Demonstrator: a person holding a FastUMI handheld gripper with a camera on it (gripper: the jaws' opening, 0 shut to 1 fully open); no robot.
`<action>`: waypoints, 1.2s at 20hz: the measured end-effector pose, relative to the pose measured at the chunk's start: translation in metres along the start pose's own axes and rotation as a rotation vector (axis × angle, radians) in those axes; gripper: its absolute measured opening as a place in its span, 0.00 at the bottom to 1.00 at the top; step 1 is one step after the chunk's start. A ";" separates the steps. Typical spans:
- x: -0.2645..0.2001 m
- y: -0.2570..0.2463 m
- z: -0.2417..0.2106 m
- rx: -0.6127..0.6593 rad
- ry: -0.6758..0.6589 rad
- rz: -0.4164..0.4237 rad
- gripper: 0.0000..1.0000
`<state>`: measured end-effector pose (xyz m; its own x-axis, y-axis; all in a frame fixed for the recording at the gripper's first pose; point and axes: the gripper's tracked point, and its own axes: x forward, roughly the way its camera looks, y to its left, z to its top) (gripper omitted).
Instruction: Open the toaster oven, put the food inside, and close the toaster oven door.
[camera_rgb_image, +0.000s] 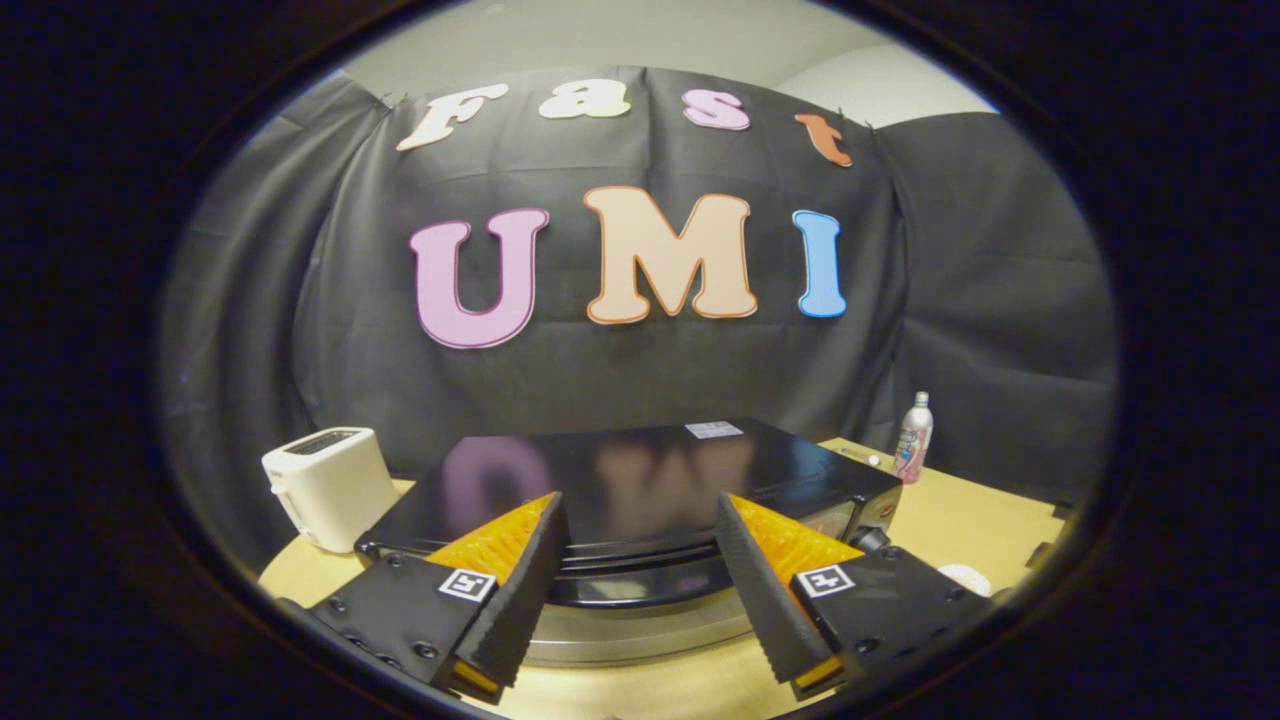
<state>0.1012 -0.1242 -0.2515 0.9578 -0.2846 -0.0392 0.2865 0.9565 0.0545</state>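
Observation:
A black toaster oven (640, 480) with a glossy top sits on the wooden table (960, 520), directly ahead of my fingers. Its front shows as a dark glass band above a silver strip (630, 625) between the fingers. I cannot tell from here how the door stands. My gripper (640, 545) is open, its fingertips spread wide and held just above the oven's front top edge, with nothing between them. A knob (868, 540) shows on the oven's right front, beside the right finger.
A white pop-up toaster (330, 487) stands on the table left of the oven. A small pink-and-white bottle (913, 438) stands behind the oven's right corner. A white round object (965, 577) lies on the table beside the right finger. Black cloth walls the booth.

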 end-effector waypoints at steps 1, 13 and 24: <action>-0.002 -0.001 0.001 0.000 -0.008 0.001 0.93; -0.089 -0.031 -0.039 -0.012 0.022 -0.038 0.93; -0.122 -0.055 -0.105 -0.084 0.233 -0.119 0.93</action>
<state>-0.0335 -0.1351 -0.3544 0.8839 -0.3823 -0.2693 0.3844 0.9220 -0.0470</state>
